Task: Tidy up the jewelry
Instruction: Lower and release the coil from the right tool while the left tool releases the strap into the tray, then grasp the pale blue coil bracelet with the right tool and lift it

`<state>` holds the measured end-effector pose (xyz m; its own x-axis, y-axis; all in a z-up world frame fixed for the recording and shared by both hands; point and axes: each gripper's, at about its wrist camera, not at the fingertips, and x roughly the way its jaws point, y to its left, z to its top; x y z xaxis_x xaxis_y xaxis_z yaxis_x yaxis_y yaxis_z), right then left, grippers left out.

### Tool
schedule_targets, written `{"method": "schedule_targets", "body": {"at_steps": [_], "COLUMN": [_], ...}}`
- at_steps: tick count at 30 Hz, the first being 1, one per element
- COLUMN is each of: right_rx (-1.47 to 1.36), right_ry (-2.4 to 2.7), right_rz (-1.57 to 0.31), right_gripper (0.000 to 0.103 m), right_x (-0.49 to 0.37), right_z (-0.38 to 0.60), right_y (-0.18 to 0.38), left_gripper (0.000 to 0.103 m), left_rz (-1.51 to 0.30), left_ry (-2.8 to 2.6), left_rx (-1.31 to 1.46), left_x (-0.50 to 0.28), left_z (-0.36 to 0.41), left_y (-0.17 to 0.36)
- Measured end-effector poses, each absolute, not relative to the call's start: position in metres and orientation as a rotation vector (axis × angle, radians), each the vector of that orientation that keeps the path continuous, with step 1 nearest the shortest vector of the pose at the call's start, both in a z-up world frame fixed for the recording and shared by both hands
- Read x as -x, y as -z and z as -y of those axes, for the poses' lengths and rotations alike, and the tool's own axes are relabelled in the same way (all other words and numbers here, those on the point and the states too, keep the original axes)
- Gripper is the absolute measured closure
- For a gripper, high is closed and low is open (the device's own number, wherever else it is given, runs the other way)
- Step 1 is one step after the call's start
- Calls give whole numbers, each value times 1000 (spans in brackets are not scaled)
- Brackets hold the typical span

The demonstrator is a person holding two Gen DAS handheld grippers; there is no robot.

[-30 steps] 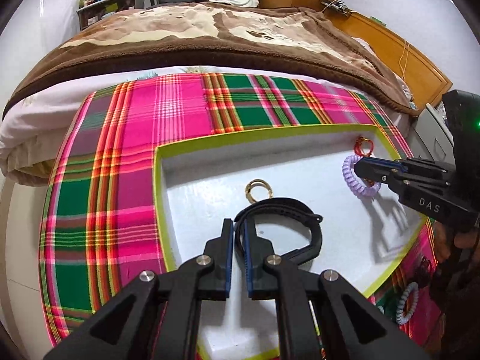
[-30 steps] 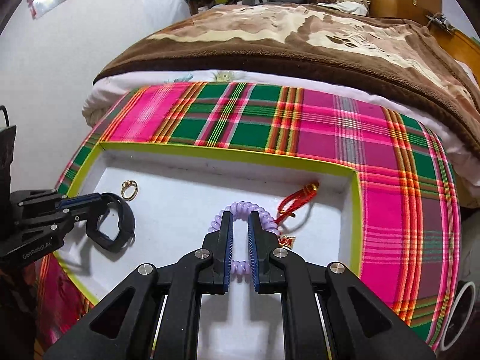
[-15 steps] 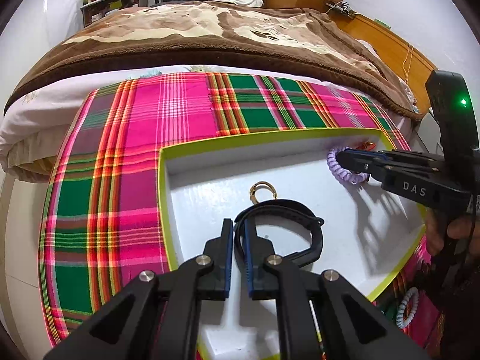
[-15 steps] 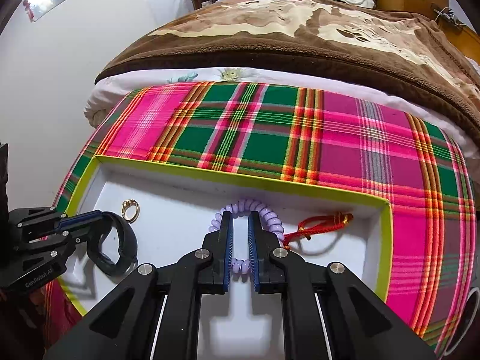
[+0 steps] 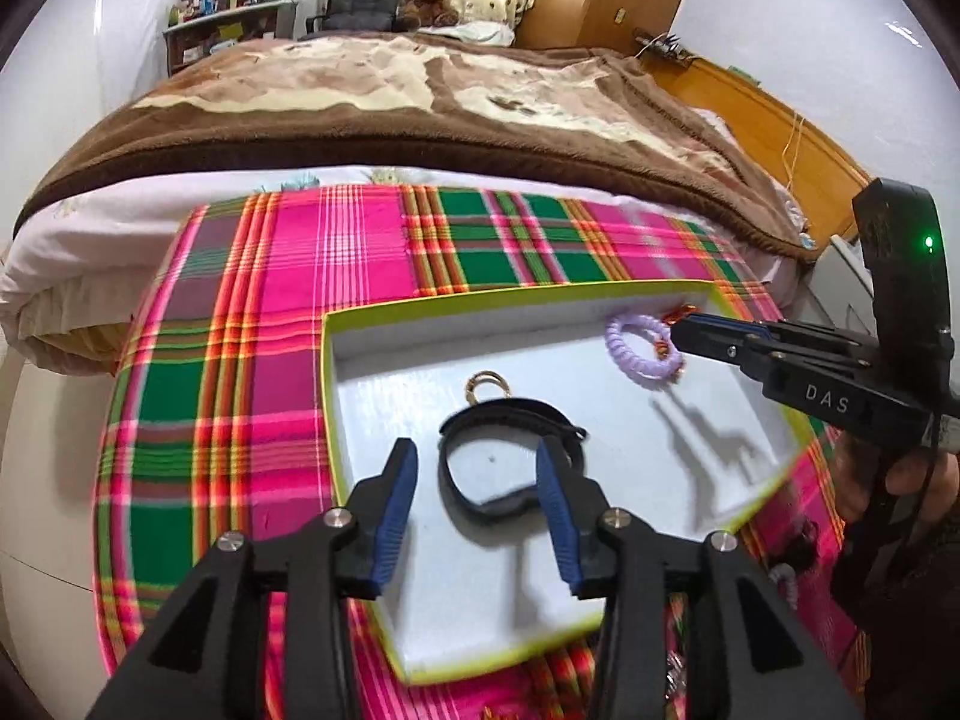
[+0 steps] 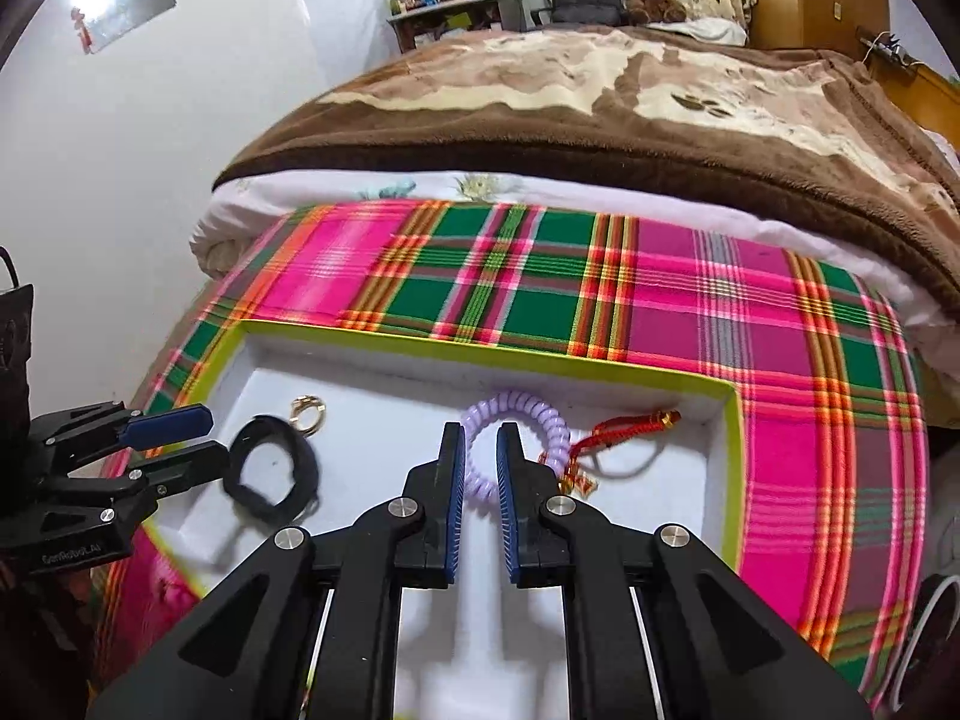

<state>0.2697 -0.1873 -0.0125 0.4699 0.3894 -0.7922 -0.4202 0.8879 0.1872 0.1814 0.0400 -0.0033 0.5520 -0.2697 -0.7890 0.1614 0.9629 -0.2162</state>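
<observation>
A white tray with a yellow-green rim (image 5: 480, 298) (image 6: 492, 354) lies on a plaid cloth. A black band (image 5: 510, 468) (image 6: 270, 468) lies in it, just ahead of my open left gripper (image 5: 477, 465). A gold ring (image 5: 487, 385) (image 6: 308, 407) sits just beyond the band. A lilac coil bracelet (image 5: 639, 345) (image 6: 543, 420) lies near the tray's far right corner, beside a red cord charm (image 6: 618, 429). My right gripper (image 6: 480, 447) is open a little, its jaws either side of the coil's near edge.
The plaid cloth (image 5: 252, 360) covers a low surface against a bed with a brown blanket (image 6: 600, 96). More coil bracelets (image 5: 786, 582) lie on the cloth near the tray's right side. A person's hand (image 5: 918, 480) holds the right gripper.
My left gripper has opened and let go of the black band, which now lies in the tray. My right gripper has opened off the lilac coil, which rests by the red cord.
</observation>
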Motion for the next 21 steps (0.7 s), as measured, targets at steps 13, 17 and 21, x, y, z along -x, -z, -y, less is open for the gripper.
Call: {"method": "schedule_targets", "body": {"at_steps": [13, 17, 21], "right_rx": [-42, -56, -77], "right_ry": [-495, -465, -397], "right_rz": [-834, -837, -848], "right_gripper": [75, 59, 59], "right_x": [-165, -132, -100], "right_z": [241, 253, 262], "right_y": [-11, -3, 7], "left_gripper": [49, 47, 44], "left_rz": [-876, -851, -830], "left_ry": [299, 296, 287], "left_rx": [217, 261, 292], "left_x": [-103, -84, -68], "left_z": [-56, -65, -74], "left_y": [0, 2, 4]}}
